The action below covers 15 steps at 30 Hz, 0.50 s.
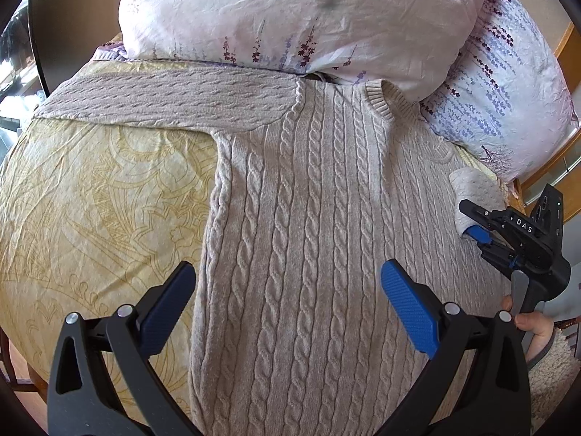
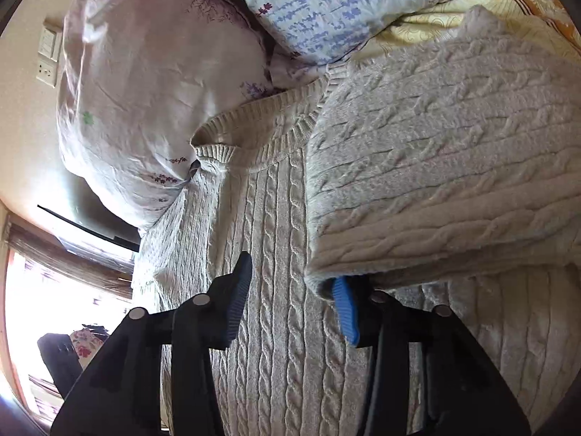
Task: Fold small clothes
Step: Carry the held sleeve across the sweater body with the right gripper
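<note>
A beige cable-knit sweater [image 1: 308,218] lies flat on the bed, neck toward the pillows. Its left sleeve [image 1: 163,98] stretches out sideways. My left gripper [image 1: 287,301] is open and empty, hovering over the sweater's lower body. My right gripper [image 1: 483,225] is at the sweater's right edge with the right sleeve cuff [image 1: 468,189] draped on it. In the right wrist view the right gripper [image 2: 294,298] has its jaws apart, and the folded-over sleeve [image 2: 435,181] rests on its right finger [image 2: 345,309] above the sweater body [image 2: 276,327].
A yellow patterned bedsheet [image 1: 90,200] covers the bed. Two floral pillows [image 1: 290,18] [image 1: 508,91] press against the sweater's neck. A wooden bed frame [image 1: 566,47] is at the right. A window [image 2: 43,290] and wall outlets [image 2: 47,58] show in the right wrist view.
</note>
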Each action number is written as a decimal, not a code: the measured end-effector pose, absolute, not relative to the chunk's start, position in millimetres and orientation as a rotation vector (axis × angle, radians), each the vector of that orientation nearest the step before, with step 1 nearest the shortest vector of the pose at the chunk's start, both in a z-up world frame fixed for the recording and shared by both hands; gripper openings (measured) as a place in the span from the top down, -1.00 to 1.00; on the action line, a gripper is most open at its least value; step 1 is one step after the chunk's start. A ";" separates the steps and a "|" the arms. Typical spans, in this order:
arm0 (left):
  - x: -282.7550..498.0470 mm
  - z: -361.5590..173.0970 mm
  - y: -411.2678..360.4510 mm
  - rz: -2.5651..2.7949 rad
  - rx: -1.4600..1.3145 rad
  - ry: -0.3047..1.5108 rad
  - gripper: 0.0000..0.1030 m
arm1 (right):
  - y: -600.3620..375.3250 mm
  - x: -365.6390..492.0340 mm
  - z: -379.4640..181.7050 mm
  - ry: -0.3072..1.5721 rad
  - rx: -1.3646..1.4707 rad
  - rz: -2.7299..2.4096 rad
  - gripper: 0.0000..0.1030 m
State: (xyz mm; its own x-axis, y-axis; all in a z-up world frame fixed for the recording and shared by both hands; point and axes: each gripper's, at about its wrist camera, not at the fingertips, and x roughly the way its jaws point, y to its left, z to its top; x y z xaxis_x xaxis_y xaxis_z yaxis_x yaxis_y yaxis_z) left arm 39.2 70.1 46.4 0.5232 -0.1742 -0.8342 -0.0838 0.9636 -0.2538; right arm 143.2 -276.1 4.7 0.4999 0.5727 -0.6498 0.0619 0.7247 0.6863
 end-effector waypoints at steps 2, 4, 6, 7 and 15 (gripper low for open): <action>44.9 48.9 69.1 -0.070 -0.269 1.013 -0.96 | -274.9 139.0 14.1 1.020 0.705 0.367 -0.39; 52.2 50.8 69.6 -0.085 -0.270 1.003 -0.96 | -285.3 128.1 27.5 0.974 0.721 0.361 -0.45; 60.7 51.6 70.9 -0.094 -0.280 0.997 -0.96 | -307.8 113.8 38.1 0.902 0.786 0.316 -0.45; 65.0 51.4 71.3 -0.099 -0.287 0.995 -0.96 | -325.2 104.8 40.6 0.860 0.839 0.273 -0.45; 93.2 44.0 64.2 -0.150 -0.287 1.011 -0.96 | -449.7 55.1 -8.7 0.711 1.368 -0.187 -0.27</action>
State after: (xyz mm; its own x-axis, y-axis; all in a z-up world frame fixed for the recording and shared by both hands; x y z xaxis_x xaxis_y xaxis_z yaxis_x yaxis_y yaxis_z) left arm 93.2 64.2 44.0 0.5253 -0.2555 -0.8117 -0.0085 0.9522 -0.3052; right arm 55.1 -449.7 -8.7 0.7801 0.2757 -0.5616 0.5160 0.2241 0.8268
